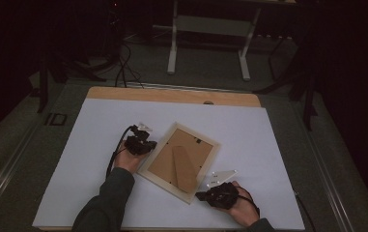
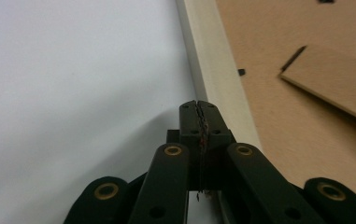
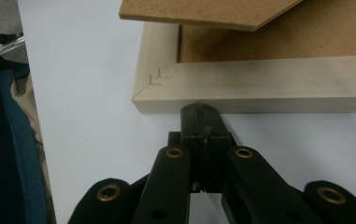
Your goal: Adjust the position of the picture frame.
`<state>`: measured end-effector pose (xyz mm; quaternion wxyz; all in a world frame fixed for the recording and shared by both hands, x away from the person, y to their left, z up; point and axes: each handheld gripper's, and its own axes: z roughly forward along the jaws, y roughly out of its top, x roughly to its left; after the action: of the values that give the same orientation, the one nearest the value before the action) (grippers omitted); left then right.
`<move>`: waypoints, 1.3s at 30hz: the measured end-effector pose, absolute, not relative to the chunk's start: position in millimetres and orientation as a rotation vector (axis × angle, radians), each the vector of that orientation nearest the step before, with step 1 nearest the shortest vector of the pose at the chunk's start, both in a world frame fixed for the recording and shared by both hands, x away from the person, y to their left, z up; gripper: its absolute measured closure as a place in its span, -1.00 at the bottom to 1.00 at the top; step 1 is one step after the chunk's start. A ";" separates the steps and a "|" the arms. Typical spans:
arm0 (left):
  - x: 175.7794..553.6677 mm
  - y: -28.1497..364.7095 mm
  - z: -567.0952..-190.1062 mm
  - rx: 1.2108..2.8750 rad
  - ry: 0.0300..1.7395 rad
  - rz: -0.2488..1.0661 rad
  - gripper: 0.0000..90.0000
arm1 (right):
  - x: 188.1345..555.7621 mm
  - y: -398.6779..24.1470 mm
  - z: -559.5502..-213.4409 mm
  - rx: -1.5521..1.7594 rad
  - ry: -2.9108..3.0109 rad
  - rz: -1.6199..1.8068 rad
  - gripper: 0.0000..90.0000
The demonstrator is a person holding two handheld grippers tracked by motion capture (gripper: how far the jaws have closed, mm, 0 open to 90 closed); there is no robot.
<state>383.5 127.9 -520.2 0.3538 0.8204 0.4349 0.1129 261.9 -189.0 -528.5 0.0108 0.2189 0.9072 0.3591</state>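
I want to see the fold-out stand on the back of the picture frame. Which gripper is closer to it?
Right. The right gripper sits at the frame's near corner, close to the stand's wide lower end. The left gripper rests at the frame's opposite long edge, farther away.

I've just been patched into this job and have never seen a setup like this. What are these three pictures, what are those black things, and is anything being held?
A person works at a table with a hand-held two-jaw tool in each hand. The high view looks down from above: the left gripper and right gripper sit at opposite sides of a picture frame lying face down on a white board, its brown backing and stand upward. The other two pictures come from cameras riding on the tools, looking along their black jaws. The left gripper view shows shut jaws at the frame's pale long edge; the right gripper view shows shut jaws near a frame corner. Nothing is held; whether the tips touch the frame I cannot tell.
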 end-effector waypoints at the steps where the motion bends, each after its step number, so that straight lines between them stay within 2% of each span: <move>1: 381.2 129.1 -519.1 2.114 1.127 0.295 1.00 | 262.7 -189.9 -527.6 0.690 2.827 1.118 1.00; 6: 369.1 135.1 -514.3 2.101 1.112 0.299 1.00 | 270.0 -197.1 -522.0 0.716 2.787 1.126 1.00; 17: 316.2 153.6 -506.7 2.075 1.042 0.306 1.00 | 331.4 -218.6 -503.4 0.947 2.541 1.166 1.00; 24: 298.1 159.5 -506.7 2.062 1.019 0.290 1.00 | 362.2 -225.8 -496.8 1.047 2.436 1.140 1.00; 28: 278.5 160.8 -514.1 2.053 1.010 0.259 1.00 | 380.5 -231.4 -497.7 1.146 2.357 1.137 1.00; 39: 260.3 155.1 -528.6 2.112 0.993 0.226 1.00 | 405.3 -227.2 -496.9 1.200 2.318 1.030 1.00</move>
<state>260.3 155.1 -528.6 0.3879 0.8302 0.3905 0.0887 405.3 -227.2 -496.9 0.1671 0.4215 0.8145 0.3619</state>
